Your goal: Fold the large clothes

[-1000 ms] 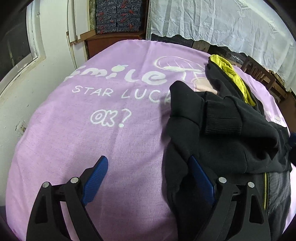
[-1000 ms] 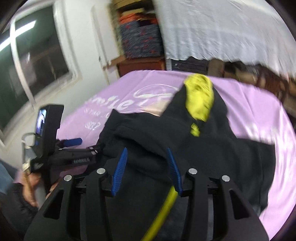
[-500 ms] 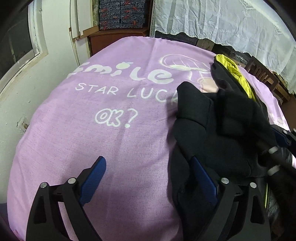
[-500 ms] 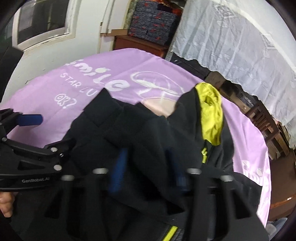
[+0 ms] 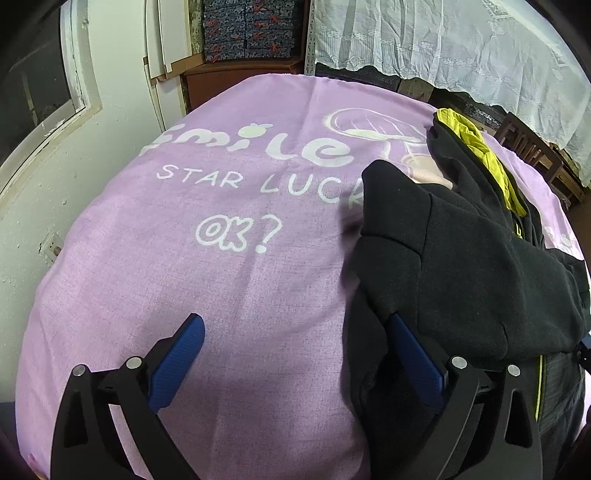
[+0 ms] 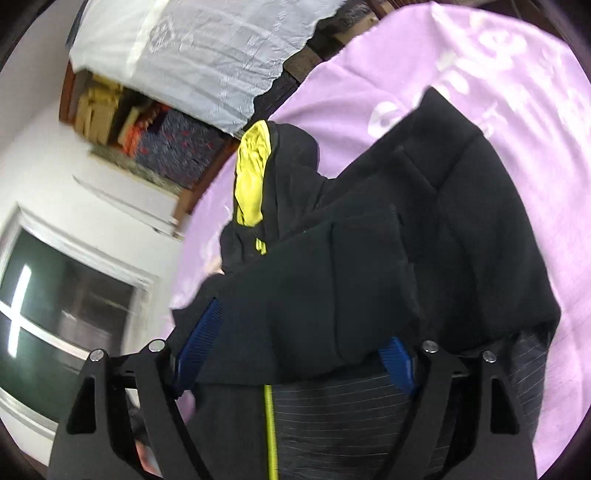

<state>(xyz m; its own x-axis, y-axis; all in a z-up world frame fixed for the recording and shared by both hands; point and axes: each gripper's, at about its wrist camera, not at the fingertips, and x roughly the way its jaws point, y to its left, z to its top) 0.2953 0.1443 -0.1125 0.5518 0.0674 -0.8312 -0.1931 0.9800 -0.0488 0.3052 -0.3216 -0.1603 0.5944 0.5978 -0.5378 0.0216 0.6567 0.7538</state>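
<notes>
- We begin in the left wrist view with a white-walled room: a dark window (image 5: pixel 37 92) at the left, a wooden cabinet (image 5: pixel 240 79) with stacked patterned fabric (image 5: pixel 251 29) at the back, and a white lace curtain (image 5: pixel 461 48) to the right.
- In front of these lies a lilac bedsheet (image 5: pixel 184 277) printed in white with "smile", "STAR LUCK" and "OK?".
- On the right part of the sheet we see the black hooded jacket (image 5: pixel 461 258), bunched in folds, its yellow-green hood lining (image 5: pixel 476 147) turned toward the far edge and a yellow-green zip (image 5: pixel 540 387) running down near the bottom right.
- Our left gripper (image 5: pixel 295 354) stands at its widest; its jaws have just been opening. One blue pad (image 5: pixel 177 362) hangs over bare sheet, the other blue pad (image 5: pixel 417 362) lies against the jacket's left edge, and nothing is pinched between them.
- The right wrist view is rolled hard to one side and somewhat blurred, so the window (image 6: pixel 55 314), the curtain (image 6: pixel 192 44) and the fabric stack (image 6: pixel 177 144) appear tilted, with the sheet (image 6: pixel 480 55) at the upper right.
- Here the jacket (image 6: pixel 369 258) fills the middle, hood lining (image 6: pixel 251 177) up and zip (image 6: pixel 271 435) below, over striped inner fabric (image 6: pixel 332 417).
- Our right gripper (image 6: pixel 295 343) has just been opening its jaws and stands wide; a thick black fold lies between its fingers (image 6: pixel 199 339), though we cannot tell for certain whether the pads touch it.
</notes>
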